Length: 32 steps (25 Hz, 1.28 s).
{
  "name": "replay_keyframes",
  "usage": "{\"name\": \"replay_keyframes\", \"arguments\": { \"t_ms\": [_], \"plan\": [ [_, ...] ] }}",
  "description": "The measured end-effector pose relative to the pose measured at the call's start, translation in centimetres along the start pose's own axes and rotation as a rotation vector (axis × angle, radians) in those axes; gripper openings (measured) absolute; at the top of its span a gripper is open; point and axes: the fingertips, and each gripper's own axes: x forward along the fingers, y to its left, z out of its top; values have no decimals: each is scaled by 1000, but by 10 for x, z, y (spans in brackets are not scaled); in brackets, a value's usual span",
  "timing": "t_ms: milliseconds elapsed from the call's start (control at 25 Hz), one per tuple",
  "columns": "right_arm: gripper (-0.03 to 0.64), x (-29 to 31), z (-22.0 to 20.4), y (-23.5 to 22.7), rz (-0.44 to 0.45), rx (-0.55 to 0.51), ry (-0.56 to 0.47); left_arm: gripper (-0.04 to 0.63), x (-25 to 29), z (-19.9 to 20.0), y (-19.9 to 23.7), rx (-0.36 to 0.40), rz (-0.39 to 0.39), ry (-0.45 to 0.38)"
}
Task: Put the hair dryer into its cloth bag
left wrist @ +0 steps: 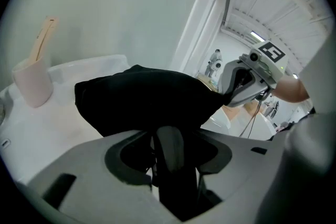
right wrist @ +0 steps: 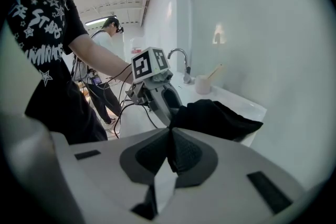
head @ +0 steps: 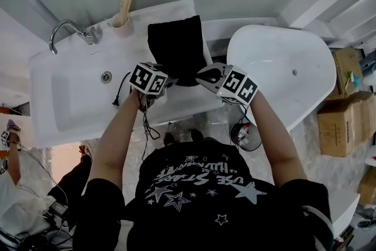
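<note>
Cloth bag (head: 176,44) lies on the washbasin counter (head: 176,104), at 12 o'clock from both grippers. Of the hair dryer (left wrist: 170,145), only a grey handle-like part is seen at the mouth.

The hem should be held taut while the handle is fed in, and the cord (head: 121,88) tucked last.

- **Left gripper (head: 167,82)**, at the bag's 7 o'clock: fingers half apart, clamped on the grey part.
- **Right gripper (head: 205,76)**, at 5 o'clock: fingers closed, pinching the hem.

open: sink basin (head: 70,97) left | obstacles: cup (head: 122,26), faucet (head: 67,29) at back | bathtub (head: 264,67) right
</note>
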Motion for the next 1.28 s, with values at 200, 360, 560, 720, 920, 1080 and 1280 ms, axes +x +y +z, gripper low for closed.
{"name": "replay_keyframes", "arguments": {
  "t_ms": [200,360,560,720,920,1080,1280],
  "plan": [
    [18,6,1,3,6,4,-6,216,2,12,14,-78,80,-49],
    [18,7,-1,0,-5,5,2,216,8,14,27,-154,157,-81],
    [18,8,-9,-4,-17,21,11,218,15,11,38,-150,212,-56],
    [18,8,-20,-10,-46,48,30,218,25,10,39,-140,244,-35],
    [18,7,-26,-17,-105,95,4,219,28,9,39,-149,241,-48],
    [20,6,-32,-19,-161,122,0,221,31,7,37,-137,239,-52],
    [36,3,-35,-27,-280,171,-6,266,27,8,30,-157,167,-102]
  ]
}}
